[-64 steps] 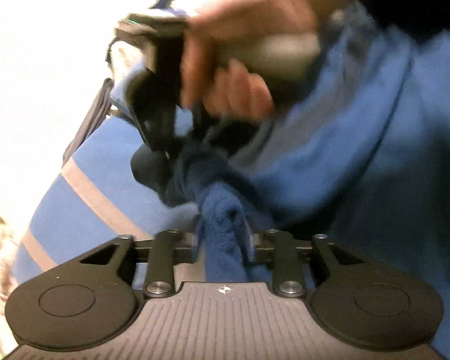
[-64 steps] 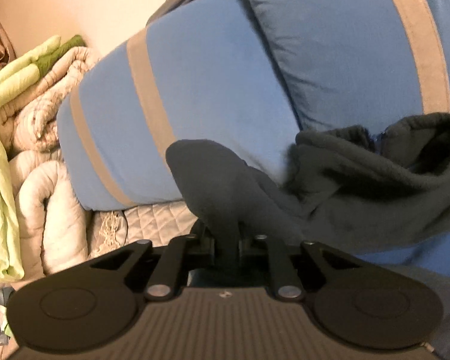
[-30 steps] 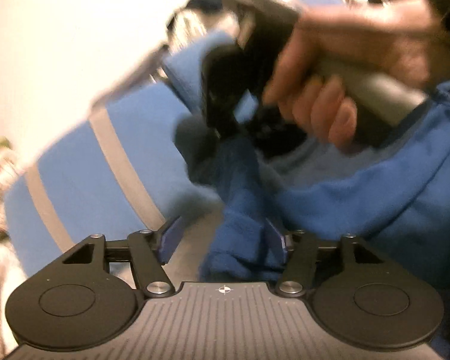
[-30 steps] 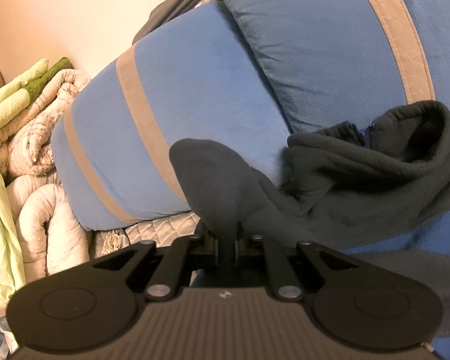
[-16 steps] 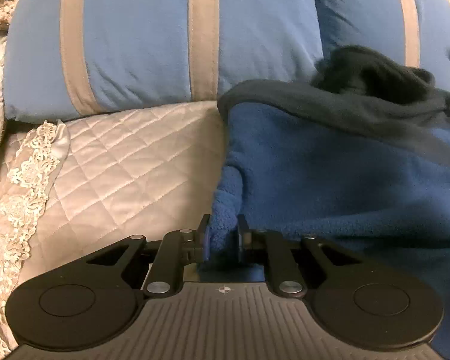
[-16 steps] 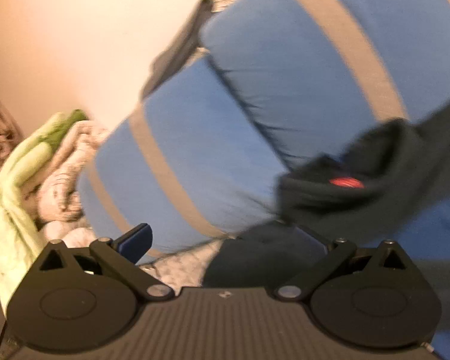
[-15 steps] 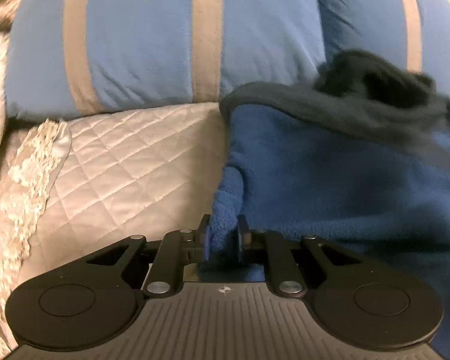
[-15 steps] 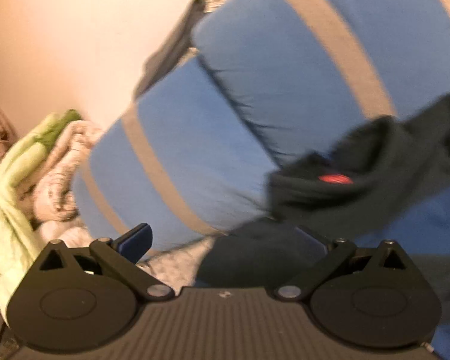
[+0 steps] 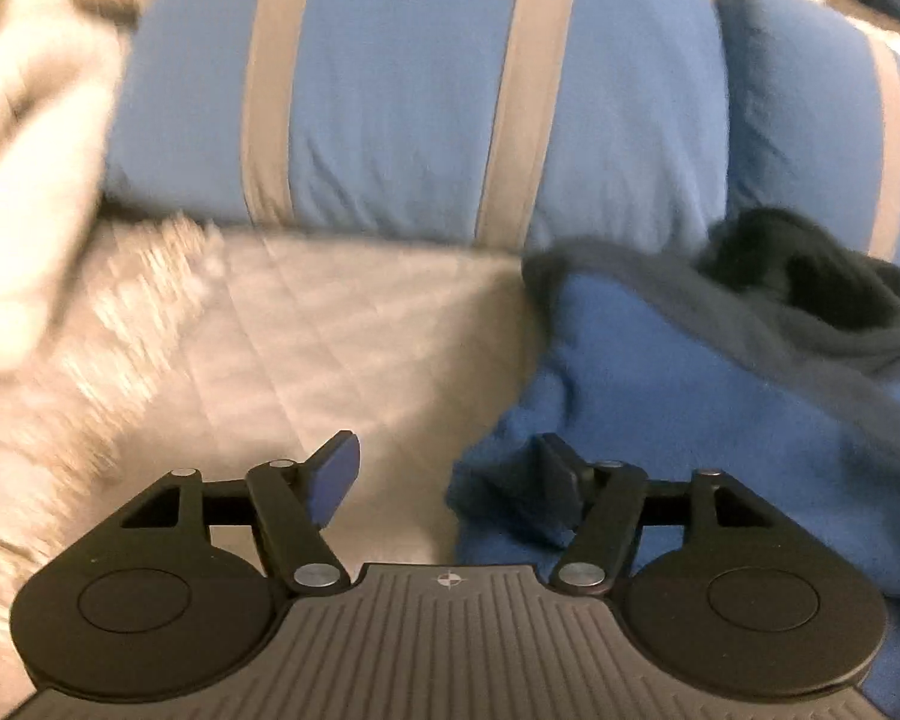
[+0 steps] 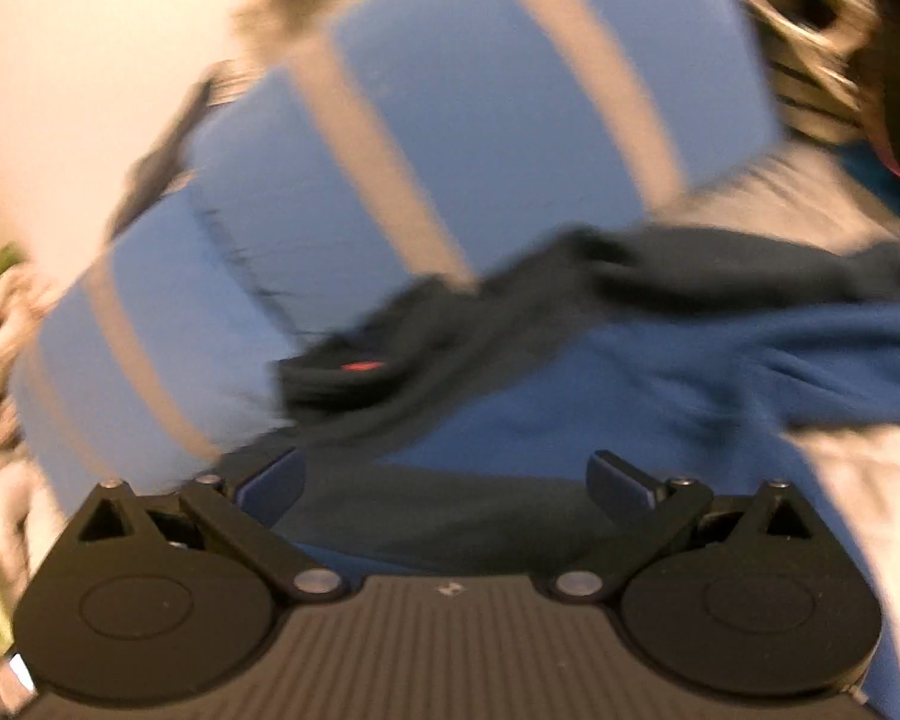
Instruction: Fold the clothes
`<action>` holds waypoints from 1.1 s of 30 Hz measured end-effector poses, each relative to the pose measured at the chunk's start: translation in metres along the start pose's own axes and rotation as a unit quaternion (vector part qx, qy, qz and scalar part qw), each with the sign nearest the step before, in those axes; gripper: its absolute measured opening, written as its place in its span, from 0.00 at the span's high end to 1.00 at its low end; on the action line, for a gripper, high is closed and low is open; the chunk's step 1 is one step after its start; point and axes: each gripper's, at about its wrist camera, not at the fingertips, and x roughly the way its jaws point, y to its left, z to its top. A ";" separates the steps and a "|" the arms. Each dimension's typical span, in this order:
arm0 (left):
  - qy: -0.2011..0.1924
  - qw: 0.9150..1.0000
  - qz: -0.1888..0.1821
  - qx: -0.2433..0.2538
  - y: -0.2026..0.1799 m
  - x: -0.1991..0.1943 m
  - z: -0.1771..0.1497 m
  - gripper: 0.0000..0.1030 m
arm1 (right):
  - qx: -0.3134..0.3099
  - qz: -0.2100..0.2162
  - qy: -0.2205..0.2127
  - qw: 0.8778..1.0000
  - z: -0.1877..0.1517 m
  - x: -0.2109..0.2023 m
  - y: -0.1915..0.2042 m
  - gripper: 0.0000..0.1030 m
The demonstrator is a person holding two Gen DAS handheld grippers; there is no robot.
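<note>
Left gripper (image 9: 447, 471): we see the jaws spread wide, gripping nothing; the right finger sits against the fleece edge.
Fleece (image 9: 678, 396): blue with a dark grey collar, it lies on the quilted bed (image 9: 342, 330) against the striped pillows (image 9: 390, 90).
Handling: we judge it soft, thick, light and floppy, not slippery; hems, shoulders or cuffs seem best to pinch.
Right gripper (image 10: 444, 480): jaws wide apart, empty, over the fleece (image 10: 600, 420).
Hidden: motion blur smears both views; we cannot trace sleeves or the lower hem.
</note>
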 end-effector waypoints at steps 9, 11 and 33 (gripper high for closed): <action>-0.108 0.993 -0.038 0.029 -0.049 -0.063 0.016 0.34 | 0.012 -0.017 0.023 1.000 0.003 -0.013 -0.068 0.12; -0.109 0.992 -0.043 0.039 -0.059 -0.065 0.017 0.34 | -0.002 -0.013 0.044 0.999 -0.001 -0.007 -0.072 0.21; -0.065 0.957 -0.154 0.237 -0.082 -0.037 -0.027 0.34 | -0.016 -0.025 0.067 0.997 0.003 0.079 -0.086 0.92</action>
